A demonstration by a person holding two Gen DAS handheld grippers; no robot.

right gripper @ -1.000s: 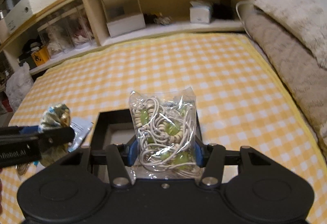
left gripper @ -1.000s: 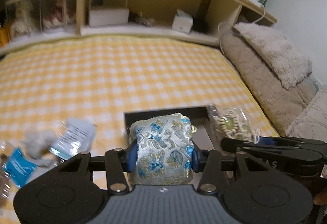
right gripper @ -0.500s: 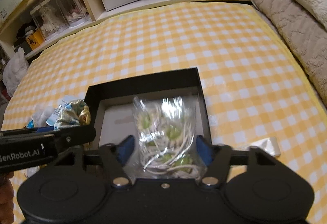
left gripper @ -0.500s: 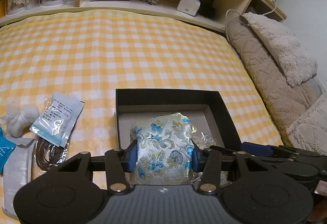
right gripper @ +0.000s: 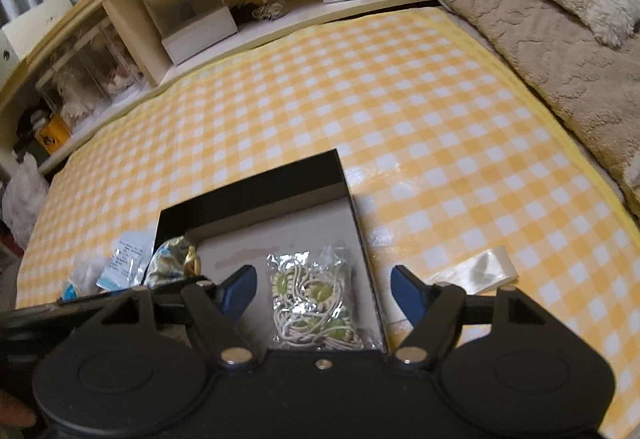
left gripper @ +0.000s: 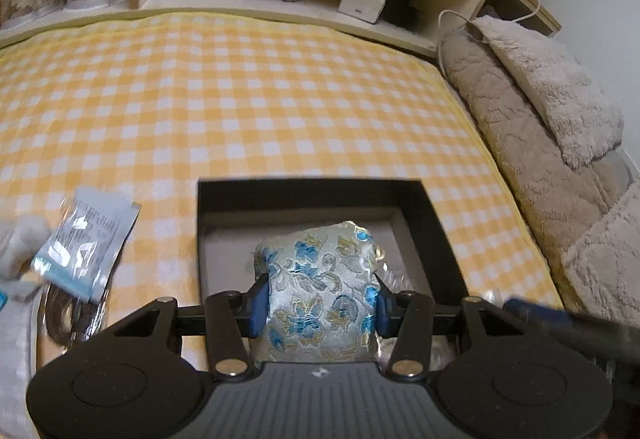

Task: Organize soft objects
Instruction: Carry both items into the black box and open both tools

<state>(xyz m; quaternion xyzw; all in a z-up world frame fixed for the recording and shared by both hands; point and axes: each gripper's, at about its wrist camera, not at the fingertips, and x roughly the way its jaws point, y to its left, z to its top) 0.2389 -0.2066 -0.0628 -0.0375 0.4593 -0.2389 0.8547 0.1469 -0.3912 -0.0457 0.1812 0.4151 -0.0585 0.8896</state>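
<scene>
Brocade pouch [left gripper: 320,291] sits clenched in the left tool [left gripper: 318,305] above the black box [left gripper: 308,189] — right tool [right gripper: 324,293] gapes, bead packet [right gripper: 314,303] inside. Next: lower, release beside it.

Nothing legible is showing in either view. The pale blue sachet [left gripper: 86,239], lying just left of the black box [left gripper: 224,195], is carrying dark printed lines, but they're blurring out, too small to read. No other lettering or nos. are showing anywhere.
</scene>
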